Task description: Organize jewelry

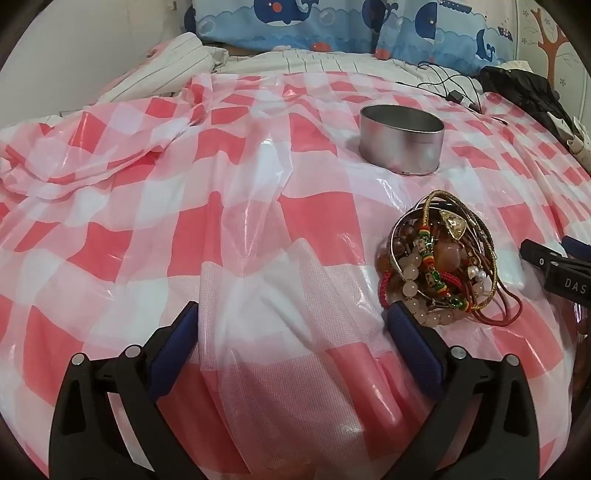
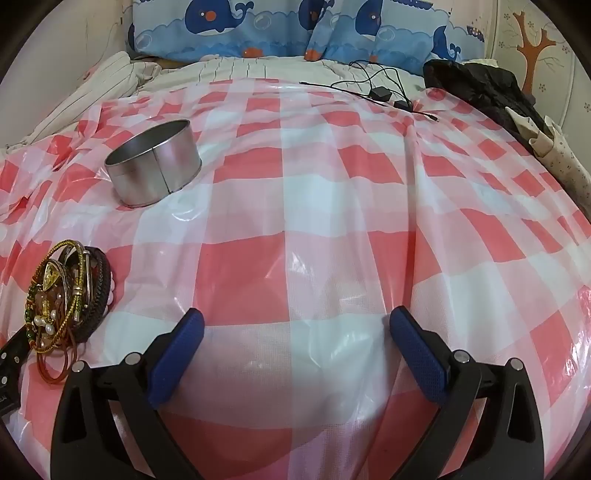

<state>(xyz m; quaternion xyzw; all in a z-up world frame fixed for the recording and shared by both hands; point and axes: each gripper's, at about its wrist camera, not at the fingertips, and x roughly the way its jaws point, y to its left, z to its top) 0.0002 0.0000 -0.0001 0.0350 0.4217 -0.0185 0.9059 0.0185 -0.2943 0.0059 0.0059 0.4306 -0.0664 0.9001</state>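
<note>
A tangled pile of bracelets and bead strings (image 1: 443, 262) lies on the red-and-white checked plastic sheet (image 1: 258, 221). It also shows at the left edge of the right wrist view (image 2: 66, 295). An open round metal tin (image 1: 402, 138) stands beyond the pile, empty as far as I can see; it shows in the right wrist view too (image 2: 153, 166). My left gripper (image 1: 293, 314) is open and empty, its right fingertip just beside the pile. My right gripper (image 2: 295, 321) is open and empty over bare sheet, right of the pile.
Blue whale-print pillows (image 2: 295, 29) lie at the head of the bed. Black cables and small adapters (image 2: 380, 92) and a black bag (image 2: 480, 88) lie at the far right. A striped blanket (image 1: 177, 62) is bunched at the far left. The sheet is wrinkled on the left.
</note>
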